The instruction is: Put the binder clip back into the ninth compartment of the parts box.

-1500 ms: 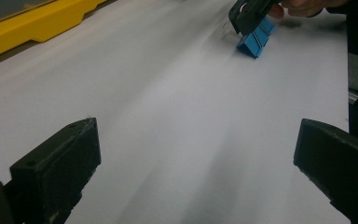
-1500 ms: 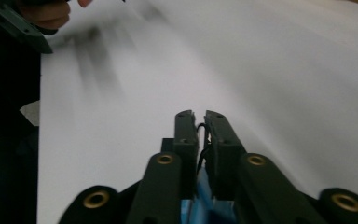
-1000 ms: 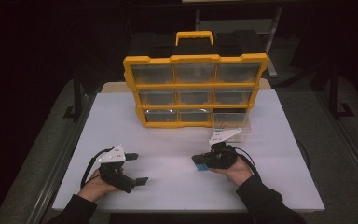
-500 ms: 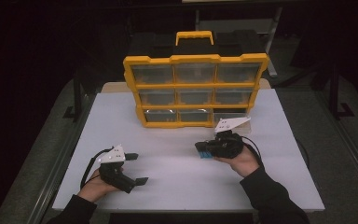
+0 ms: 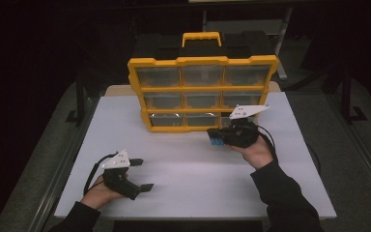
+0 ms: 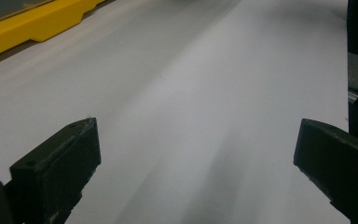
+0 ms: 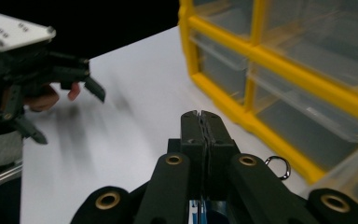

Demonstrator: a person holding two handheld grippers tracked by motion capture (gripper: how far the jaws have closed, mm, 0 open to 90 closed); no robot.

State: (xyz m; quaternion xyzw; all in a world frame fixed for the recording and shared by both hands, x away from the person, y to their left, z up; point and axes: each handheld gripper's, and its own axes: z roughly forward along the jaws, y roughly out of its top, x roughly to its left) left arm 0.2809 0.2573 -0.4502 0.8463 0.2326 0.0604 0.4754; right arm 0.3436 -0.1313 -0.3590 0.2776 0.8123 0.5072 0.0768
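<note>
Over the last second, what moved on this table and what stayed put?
The right tongs travelled forward, away from the person and toward the yellow drawer organizer, ending close to its bottom row. Its jaws remained shut throughout; whether they hold anything cannot be told. The left tongs stayed near the front edge of the white table, jaws open, empty. The organizer did not shift.

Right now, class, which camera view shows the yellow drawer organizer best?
The high view: the whole yellow drawer organizer stands upright with its handle. The right gripper view gives close drawers only; the left gripper view catches a corner of its base.
</note>
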